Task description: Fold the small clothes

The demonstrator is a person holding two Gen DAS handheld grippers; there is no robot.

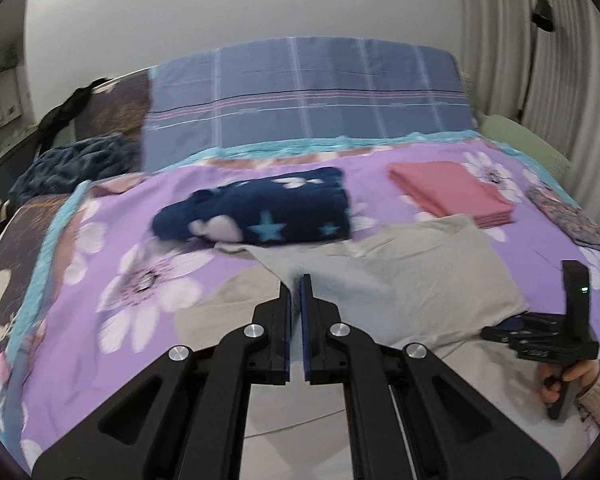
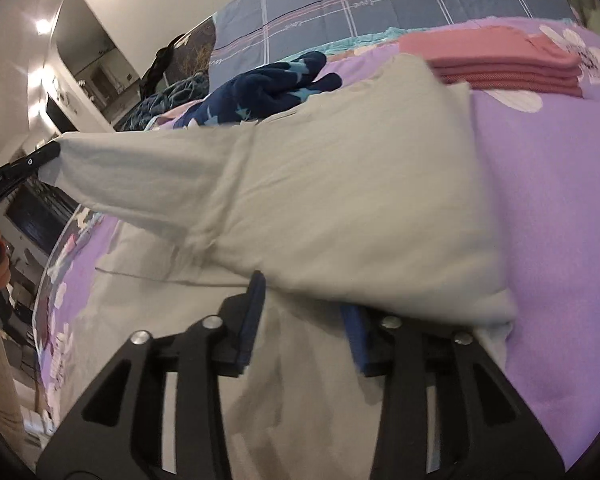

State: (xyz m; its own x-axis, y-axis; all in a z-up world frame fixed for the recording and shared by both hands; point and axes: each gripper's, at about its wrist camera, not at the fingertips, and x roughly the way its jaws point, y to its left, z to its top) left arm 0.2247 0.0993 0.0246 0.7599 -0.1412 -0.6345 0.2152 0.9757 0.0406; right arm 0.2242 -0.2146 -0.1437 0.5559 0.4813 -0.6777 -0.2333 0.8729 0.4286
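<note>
The left gripper (image 1: 295,280) is clenched on an edge of the pale grey garment (image 1: 400,276), lifting that part off the bed (image 1: 112,240). The right gripper (image 2: 300,300) stands released, its jaws parted and still widening, with the garment's folded body draped over its fingers. The garment lies mid-bed. At its 11 o'clock sits a navy star-print fleece (image 1: 260,210), and at 1 o'clock a folded pink stack (image 1: 452,192).
</note>
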